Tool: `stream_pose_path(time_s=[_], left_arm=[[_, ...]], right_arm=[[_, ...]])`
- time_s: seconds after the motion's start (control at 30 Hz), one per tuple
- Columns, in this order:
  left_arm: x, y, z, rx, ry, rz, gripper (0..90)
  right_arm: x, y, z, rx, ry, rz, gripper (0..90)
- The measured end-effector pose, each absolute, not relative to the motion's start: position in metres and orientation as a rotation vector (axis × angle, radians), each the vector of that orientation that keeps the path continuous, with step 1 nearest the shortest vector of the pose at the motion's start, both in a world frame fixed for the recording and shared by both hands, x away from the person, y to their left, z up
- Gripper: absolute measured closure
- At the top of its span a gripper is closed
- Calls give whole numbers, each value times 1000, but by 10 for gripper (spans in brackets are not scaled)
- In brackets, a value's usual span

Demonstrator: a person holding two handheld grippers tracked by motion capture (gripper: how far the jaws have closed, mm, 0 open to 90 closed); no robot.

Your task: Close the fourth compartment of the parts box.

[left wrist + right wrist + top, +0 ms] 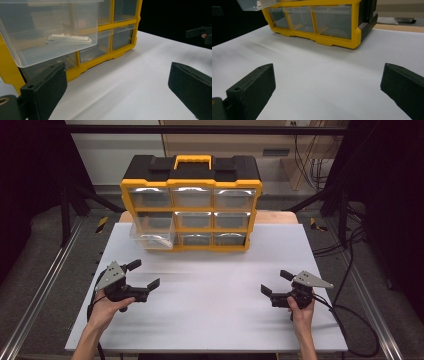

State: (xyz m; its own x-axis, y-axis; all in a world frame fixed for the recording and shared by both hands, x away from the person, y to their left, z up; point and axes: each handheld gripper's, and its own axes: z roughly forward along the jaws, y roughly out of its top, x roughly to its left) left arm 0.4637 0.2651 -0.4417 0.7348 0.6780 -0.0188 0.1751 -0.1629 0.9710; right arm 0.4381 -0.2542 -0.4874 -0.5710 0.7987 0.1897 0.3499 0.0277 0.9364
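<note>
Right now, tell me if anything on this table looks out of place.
One thing: on the yellow-and-black plastic drawer cabinet, the clear plastic drawer in the middle row, left column, is pulled far out while the others sit flush. A flat white object lies inside it. Both grippers are open, holding nothing.

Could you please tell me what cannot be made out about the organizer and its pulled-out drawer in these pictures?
- White item in the drawer: left gripper view, too blurred through the plastic to identify.
- Other drawers' contents: high view, glare on their fronts.
- Organizer top: right gripper view, cut off by the upper edge.
</note>
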Motion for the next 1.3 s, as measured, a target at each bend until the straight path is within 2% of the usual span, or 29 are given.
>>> stream_pose_path(time_s=[0.8,1.03,1.3], left_arm=[[475,249,-420,1649,763,571,111],[479,245,-414,1660,783,603,179],[479,244,-410,1670,783,655,299]], right_arm=[[437,-256,-487,1162,1916,1566,3],[437,-258,-487,1172,1908,1576,3],[437,-259,-488,1184,1905,1585,3]])
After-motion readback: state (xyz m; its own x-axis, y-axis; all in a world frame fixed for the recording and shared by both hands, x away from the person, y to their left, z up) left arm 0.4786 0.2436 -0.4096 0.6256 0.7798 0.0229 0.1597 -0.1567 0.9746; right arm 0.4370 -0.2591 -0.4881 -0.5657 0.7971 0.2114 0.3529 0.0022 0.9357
